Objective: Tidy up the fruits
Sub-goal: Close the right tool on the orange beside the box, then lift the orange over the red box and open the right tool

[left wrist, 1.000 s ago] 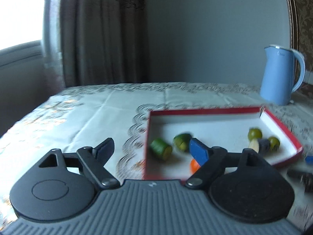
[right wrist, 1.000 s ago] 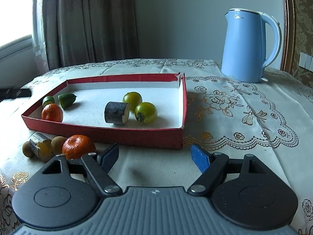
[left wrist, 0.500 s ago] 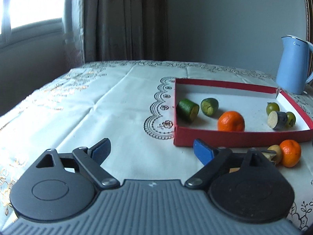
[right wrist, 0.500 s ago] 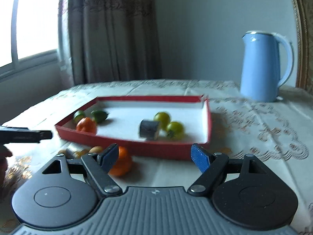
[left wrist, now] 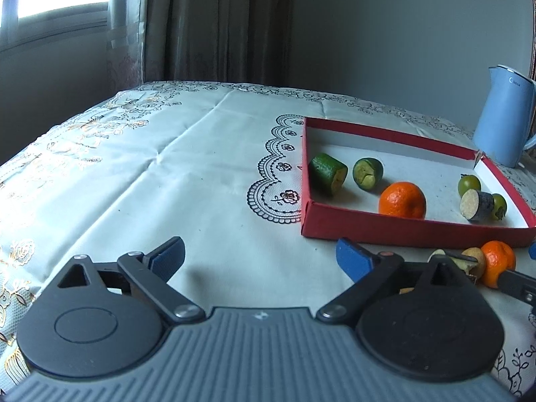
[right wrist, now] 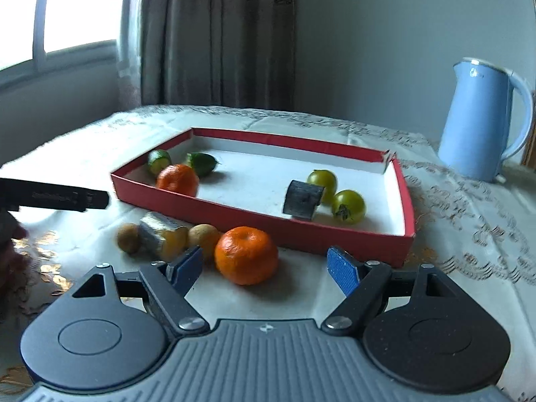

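red tray [right wrist: 407, 197], 1 orange [right wrist: 177, 179], 2 green tomatoes [right wrist: 348, 206], 2 cucumber pieces [left wrist: 327, 174]

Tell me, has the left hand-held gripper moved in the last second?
Yes. The left hand-held gripper has pulled back and leftward from the red cardboard tray; a second ago its fingers reached over the tray, and now they hang above bare tablecloth short of it.

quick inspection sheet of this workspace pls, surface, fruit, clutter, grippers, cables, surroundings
surface: table under a patterned cloth.
job's things: red tray holds an orange, two green cut pieces, a dark cut piece and two green tomatoes; outside lie another orange, two small brown fruits and a grey-skinned piece.
clutter: blue kettle.
grippers: left gripper open, right gripper open, both empty.
cables: nothing seen.
surroundings: curtain, window, grey wall.
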`<action>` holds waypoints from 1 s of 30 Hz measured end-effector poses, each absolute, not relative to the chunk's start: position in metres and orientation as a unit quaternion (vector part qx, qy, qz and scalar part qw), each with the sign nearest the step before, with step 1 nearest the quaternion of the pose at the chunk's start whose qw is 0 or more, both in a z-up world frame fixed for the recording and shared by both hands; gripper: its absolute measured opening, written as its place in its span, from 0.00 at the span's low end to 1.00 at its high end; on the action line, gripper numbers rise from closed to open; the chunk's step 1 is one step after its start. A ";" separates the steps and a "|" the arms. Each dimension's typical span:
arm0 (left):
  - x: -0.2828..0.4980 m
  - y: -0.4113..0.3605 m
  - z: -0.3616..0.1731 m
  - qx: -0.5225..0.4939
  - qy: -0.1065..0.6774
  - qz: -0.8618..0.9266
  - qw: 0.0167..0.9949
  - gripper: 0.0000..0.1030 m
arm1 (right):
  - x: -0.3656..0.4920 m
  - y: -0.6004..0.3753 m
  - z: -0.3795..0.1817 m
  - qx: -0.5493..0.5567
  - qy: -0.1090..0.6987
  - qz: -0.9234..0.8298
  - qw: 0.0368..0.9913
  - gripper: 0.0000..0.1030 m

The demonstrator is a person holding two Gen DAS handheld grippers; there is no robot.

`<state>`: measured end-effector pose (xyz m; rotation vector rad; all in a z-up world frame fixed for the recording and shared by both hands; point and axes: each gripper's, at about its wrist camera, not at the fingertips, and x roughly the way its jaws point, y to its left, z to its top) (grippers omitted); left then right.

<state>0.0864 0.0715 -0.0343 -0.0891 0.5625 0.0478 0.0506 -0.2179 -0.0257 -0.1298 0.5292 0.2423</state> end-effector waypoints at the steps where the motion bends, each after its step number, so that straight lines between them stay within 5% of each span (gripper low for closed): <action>1: 0.086 0.071 -0.035 -0.045 0.279 0.021 0.959 0.94 | 0.052 -0.215 -0.026 -0.071 0.262 0.113 0.956 0.78; 5: 0.088 0.073 -0.035 -0.052 0.282 0.018 0.958 0.95 | 0.059 -0.209 -0.030 -0.082 0.274 0.109 0.952 0.78; 13: 0.088 0.075 -0.035 -0.059 0.284 0.014 0.957 0.97 | 0.068 -0.200 -0.032 -0.077 0.287 0.131 0.946 0.43; 30: 0.090 0.075 -0.036 -0.064 0.292 0.011 0.954 0.99 | 0.054 -0.223 -0.025 -0.045 0.277 0.116 0.953 0.42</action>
